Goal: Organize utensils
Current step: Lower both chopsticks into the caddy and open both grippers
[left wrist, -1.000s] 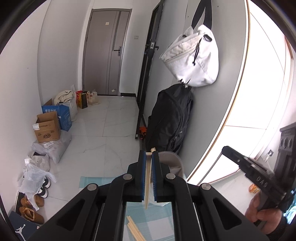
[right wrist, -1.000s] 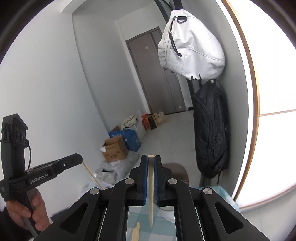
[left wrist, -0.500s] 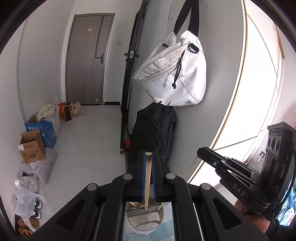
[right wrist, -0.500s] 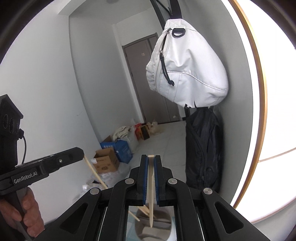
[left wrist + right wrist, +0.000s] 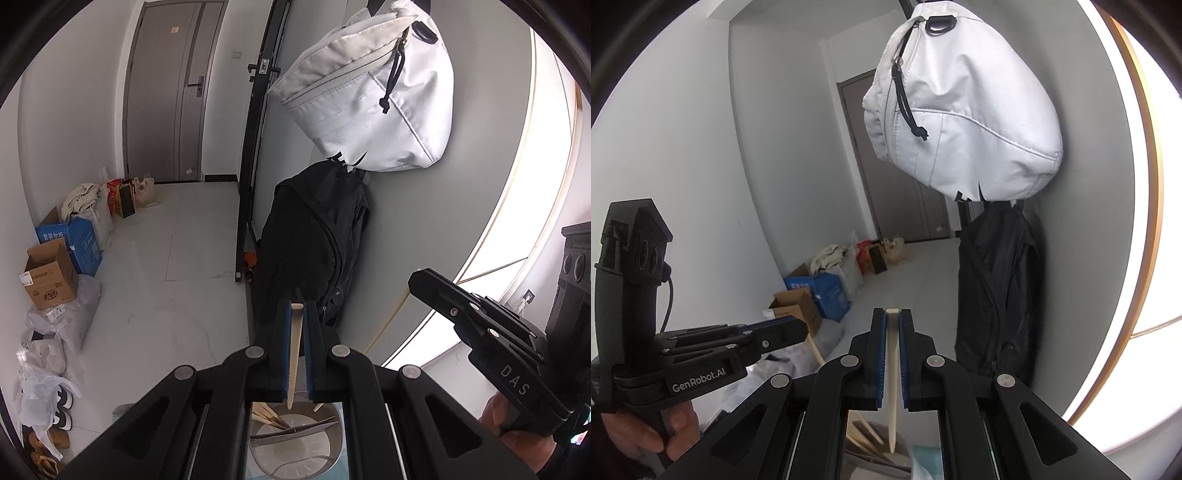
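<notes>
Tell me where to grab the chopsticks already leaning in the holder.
Pinch the leaning chopsticks near their raised ends, coming straight down from above: they stand tilted in the holder beside its divider, with their lower ends sunk inside.

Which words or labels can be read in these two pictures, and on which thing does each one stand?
"DAS": on the side of the right tongs, seen from the left wrist.
"GenRobot.AI": on the side of the left tongs, seen from the right wrist.
Blue box: white characters, too blurred to read.
Cardboard box: printed label, too small to read.
Door: small sticker, unreadable.
</notes>
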